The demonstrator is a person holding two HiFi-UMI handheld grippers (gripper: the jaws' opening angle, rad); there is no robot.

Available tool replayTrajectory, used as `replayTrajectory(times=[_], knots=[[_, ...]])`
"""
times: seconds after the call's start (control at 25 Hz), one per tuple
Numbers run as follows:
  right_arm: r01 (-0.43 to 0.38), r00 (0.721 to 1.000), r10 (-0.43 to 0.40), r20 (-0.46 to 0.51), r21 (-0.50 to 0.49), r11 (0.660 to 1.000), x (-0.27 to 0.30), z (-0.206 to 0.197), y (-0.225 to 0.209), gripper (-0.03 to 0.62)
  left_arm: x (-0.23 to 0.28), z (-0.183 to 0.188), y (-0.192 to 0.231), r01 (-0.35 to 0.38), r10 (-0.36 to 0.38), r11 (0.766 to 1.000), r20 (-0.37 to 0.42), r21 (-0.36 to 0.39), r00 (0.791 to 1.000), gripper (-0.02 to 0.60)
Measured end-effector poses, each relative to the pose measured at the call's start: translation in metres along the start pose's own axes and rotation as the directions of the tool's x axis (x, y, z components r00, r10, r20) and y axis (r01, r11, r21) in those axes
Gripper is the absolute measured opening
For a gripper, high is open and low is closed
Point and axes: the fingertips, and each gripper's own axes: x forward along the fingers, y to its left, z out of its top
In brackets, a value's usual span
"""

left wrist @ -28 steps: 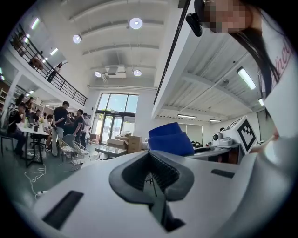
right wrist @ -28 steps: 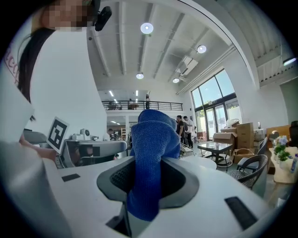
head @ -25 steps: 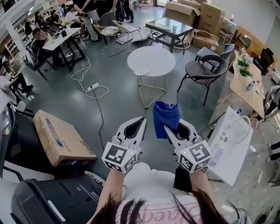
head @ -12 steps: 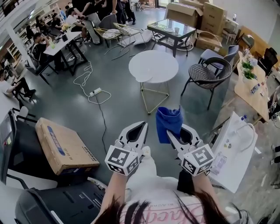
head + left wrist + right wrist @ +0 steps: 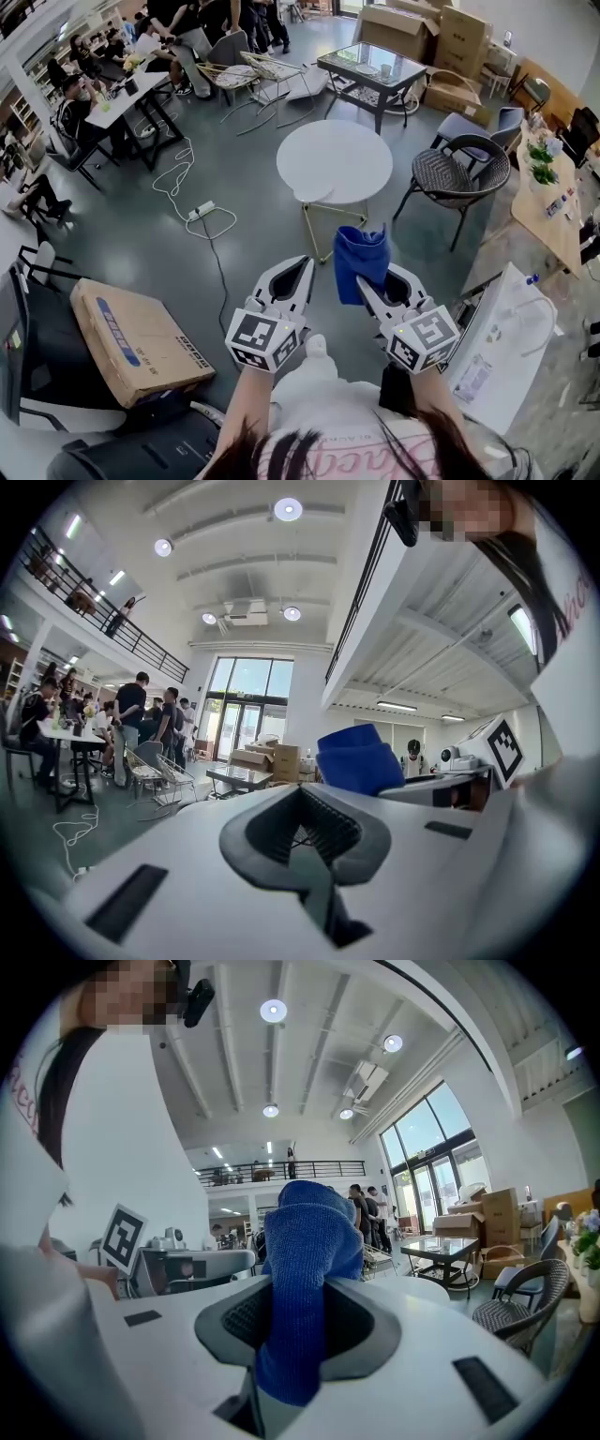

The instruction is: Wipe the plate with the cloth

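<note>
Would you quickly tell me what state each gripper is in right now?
Left gripper: closed, holding nothing.
Right gripper: closed on the blue cloth.

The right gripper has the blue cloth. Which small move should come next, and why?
Probably step toward the round white table ahead. The right gripper is shut on the blue cloth, the left gripper is shut and empty, and both hang over the floor, short of the table.
</note>
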Motion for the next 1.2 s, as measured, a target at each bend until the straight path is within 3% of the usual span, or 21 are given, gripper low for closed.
replayTrajectory(times=[0.48,0.76,1.2], knots=[[0.027,0.999,-0.028,-0.027,-0.011,1.000,0.111,0.016,-0.060,0.133,0.087,-0.002,0.097,0.031,-0.035,0.998,-0.065,-0.062,0.997,0.035],[0.021,0.998,-0.021,-0.058,-0.008,1.000,0.145,0.016,-0.090,0.133,0.124,-0.010,0.124,0.026,-0.037,0.994,-0.103,-0.106,0.994,0.080],[-0.019,0.997,0.018,-0.075,-0.006,1.000,0.208,0.027,-0.159,0.133,0.200,-0.015,0.170,-0.011,-0.007,0.991,-0.132,-0.136,0.991,0.095]])
